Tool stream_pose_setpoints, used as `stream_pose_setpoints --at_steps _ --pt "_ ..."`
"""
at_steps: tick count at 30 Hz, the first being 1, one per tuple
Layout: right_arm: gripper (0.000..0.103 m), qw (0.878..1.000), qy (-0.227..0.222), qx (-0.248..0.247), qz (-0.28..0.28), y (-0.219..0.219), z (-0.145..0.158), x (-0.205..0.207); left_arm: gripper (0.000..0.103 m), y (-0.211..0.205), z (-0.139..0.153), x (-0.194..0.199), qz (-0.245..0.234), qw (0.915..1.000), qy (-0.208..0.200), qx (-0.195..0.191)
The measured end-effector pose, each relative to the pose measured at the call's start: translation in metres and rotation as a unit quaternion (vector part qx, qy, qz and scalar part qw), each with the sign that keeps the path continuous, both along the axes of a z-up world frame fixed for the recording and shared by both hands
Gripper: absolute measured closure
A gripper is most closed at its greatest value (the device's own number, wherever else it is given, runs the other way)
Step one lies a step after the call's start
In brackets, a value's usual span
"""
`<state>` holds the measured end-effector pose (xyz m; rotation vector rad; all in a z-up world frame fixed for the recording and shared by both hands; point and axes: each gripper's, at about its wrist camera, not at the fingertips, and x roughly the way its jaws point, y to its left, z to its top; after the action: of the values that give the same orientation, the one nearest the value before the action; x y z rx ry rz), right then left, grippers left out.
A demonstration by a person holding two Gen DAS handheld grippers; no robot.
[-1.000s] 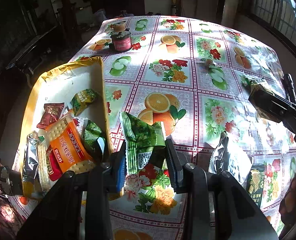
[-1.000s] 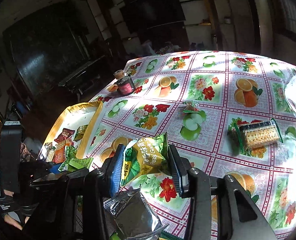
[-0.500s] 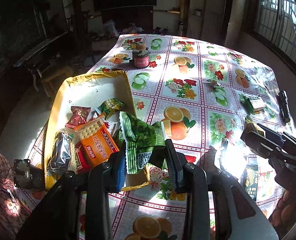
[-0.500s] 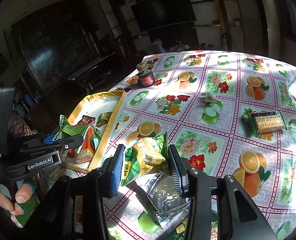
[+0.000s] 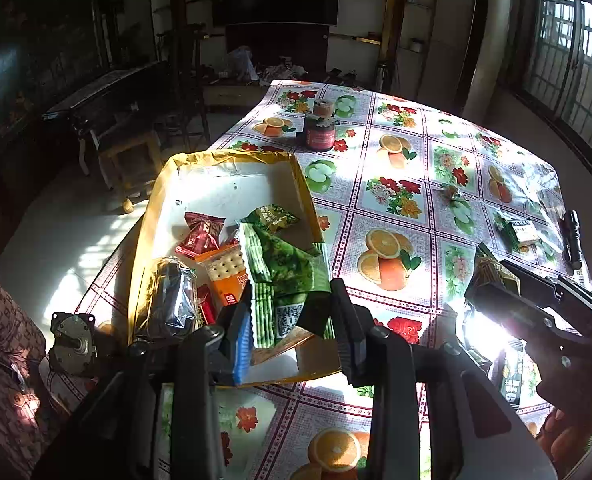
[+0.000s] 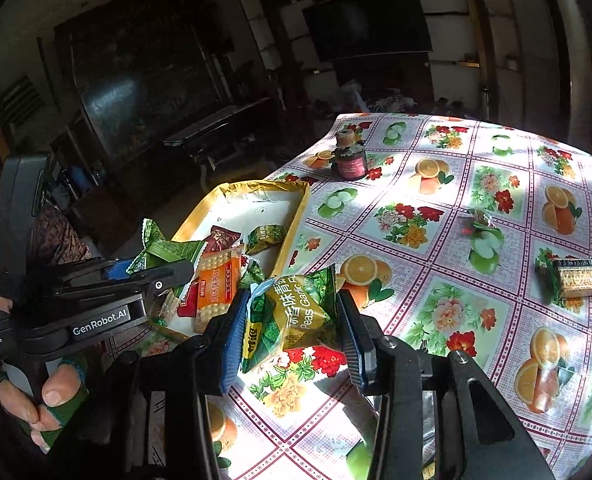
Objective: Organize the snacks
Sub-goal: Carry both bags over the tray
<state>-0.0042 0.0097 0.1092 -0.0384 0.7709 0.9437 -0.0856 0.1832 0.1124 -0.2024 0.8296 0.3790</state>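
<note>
Jar (image 5: 320,133) beyond snack-filled tray (image 5: 232,160)

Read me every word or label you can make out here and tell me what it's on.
"GenRobot.AI": left gripper body.
"Data Acquisition System": same gripper's handle.
"Peas Garlic": pea packet in the right gripper.
Chinese print on the orange cracker pack: too blurred.

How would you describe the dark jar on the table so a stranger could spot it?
Start at the yellow-rimmed white cardboard tray on the fruit-print tablecloth. Just past the tray's far corner stands a small dark glass jar with a pink label. It is the only upright container there; everything else is flat wrapped snacks.
</note>
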Motion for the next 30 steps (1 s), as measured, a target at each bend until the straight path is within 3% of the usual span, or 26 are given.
stream_pose_setpoints --at_steps 17,26,30 --pt "0.06 0.998 0.032 0.036 0.05 0.061 -0.007 0.012 0.067 0.074 -0.006 -0.02 0.077 0.9965 0.004 -0.031" --pt "0.06 0.995 0.062 0.053 0.061 0.106 -0.015 0.039 0.067 0.1 -0.015 0.002 0.096 0.9946 0.013 -0.037" --pt "0.06 0.995 0.077 0.035 0.059 0.135 -0.028 0.061 0.067 0.117 -0.025 0.023 0.105 0.9929 0.031 -0.047"
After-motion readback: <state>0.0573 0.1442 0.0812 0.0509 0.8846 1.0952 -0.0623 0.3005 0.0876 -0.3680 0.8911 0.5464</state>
